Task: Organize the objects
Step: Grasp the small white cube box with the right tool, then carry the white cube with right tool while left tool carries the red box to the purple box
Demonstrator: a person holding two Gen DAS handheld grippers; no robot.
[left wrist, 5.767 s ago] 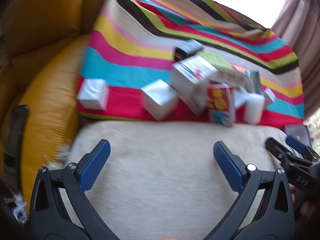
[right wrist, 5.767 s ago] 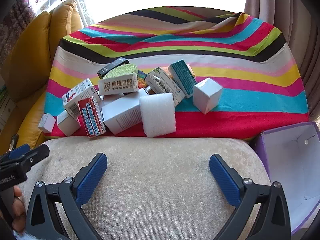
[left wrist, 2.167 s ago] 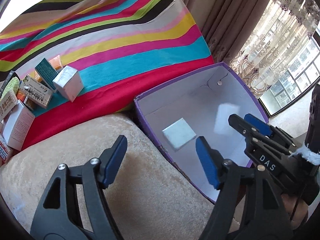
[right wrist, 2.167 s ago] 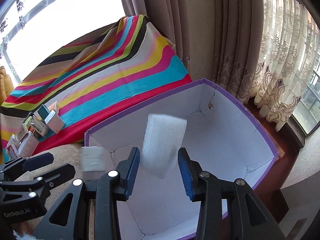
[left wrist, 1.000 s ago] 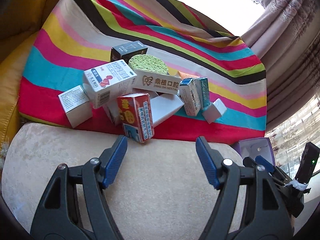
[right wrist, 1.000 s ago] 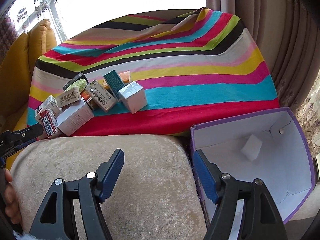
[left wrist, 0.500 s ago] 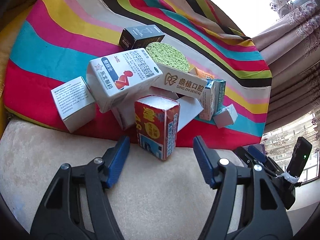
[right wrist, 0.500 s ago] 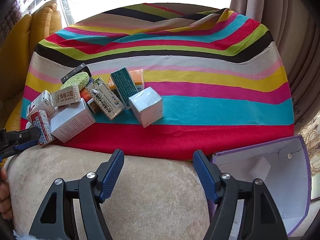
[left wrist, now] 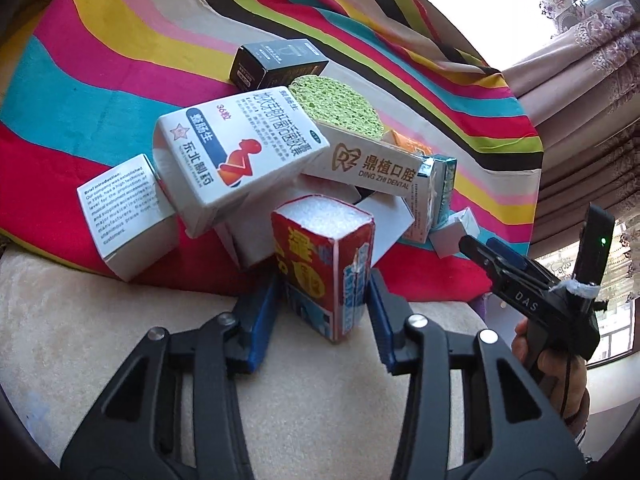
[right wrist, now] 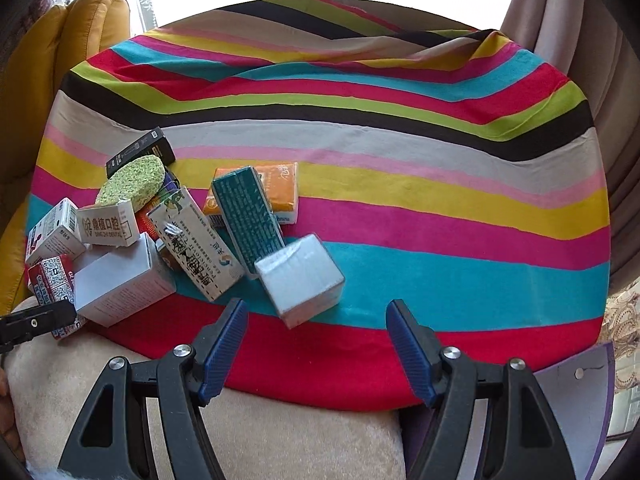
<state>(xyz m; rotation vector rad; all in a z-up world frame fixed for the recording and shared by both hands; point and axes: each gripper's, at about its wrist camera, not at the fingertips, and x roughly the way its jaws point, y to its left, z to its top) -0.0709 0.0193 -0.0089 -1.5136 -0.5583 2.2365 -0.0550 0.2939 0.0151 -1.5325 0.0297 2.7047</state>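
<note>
1. Blue pads of the left gripper [left wrist: 326, 292] sit low in the left wrist view, on either side of the red box [left wrist: 324, 268]; the jaws have just been closing and now clamp its two long sides, with the box standing upright at the edge of the beige cushion [left wrist: 120, 340].
2. Cardboard with a white foam fill showing at the open top, the red box looks light and fairly stiff; a hold on the flat side panels suits it, though a hard squeeze could likely dent them.
3. Right gripper [right wrist: 316, 344], at the bottom of its own view, stands moderately wide with nothing between its pads, over the red band of the striped cloth [right wrist: 440, 208].
4. Just above it lies the silver-wrapped box [right wrist: 300, 280], loose and free to take; its film looks slippery.
5. Behind the red box, mid-frame in the left view, a white medicine box [left wrist: 236, 160] and a dental box [left wrist: 368, 164] lean over a plain white carton [right wrist: 120, 284], so lifting the red box may shift the pile.
6. Farther up sit a green sponge [left wrist: 340, 104] and a black box [left wrist: 276, 64].
7. Lower right of the right view shows a corner of the purple bin [right wrist: 576, 400], likely the destination.
</note>
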